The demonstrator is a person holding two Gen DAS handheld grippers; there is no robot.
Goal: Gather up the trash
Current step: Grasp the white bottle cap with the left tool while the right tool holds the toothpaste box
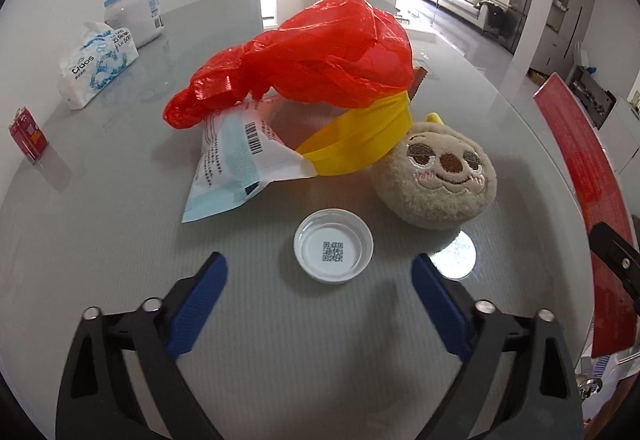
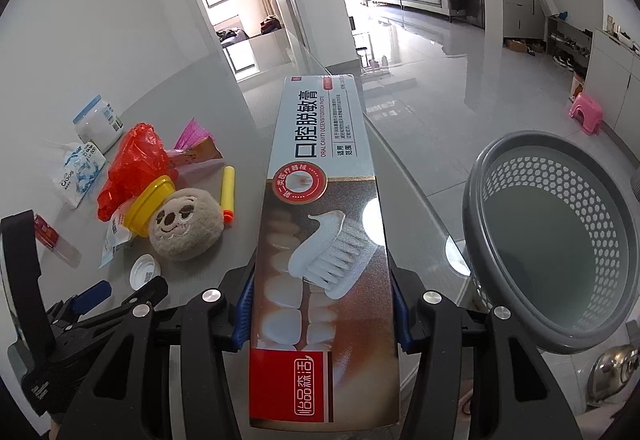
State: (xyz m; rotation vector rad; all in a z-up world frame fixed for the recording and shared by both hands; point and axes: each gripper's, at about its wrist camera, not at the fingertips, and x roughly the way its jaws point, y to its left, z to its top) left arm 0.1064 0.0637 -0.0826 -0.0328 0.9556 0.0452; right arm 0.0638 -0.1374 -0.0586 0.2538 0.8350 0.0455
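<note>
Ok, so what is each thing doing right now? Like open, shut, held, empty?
Left gripper: open, nothing between its fingers.
Right gripper: shut on the toothpaste box.
Toothpaste box: held, lifted off the table.
Bottle cap: on the table, open side up.
Basket: empty.
Red bag: crumpled, draped over the yellow tub.
Yellow tub: tipped on its side.

Red plastic bag (image 1: 304,56) covering most of the yellow tub (image 1: 360,144) and part of the printed pouch (image 1: 236,160), toothpaste box (image 2: 320,240) hiding the right gripper's fingertips (image 2: 245,304), waste basket (image 2: 560,240) running off the right edge.
</note>
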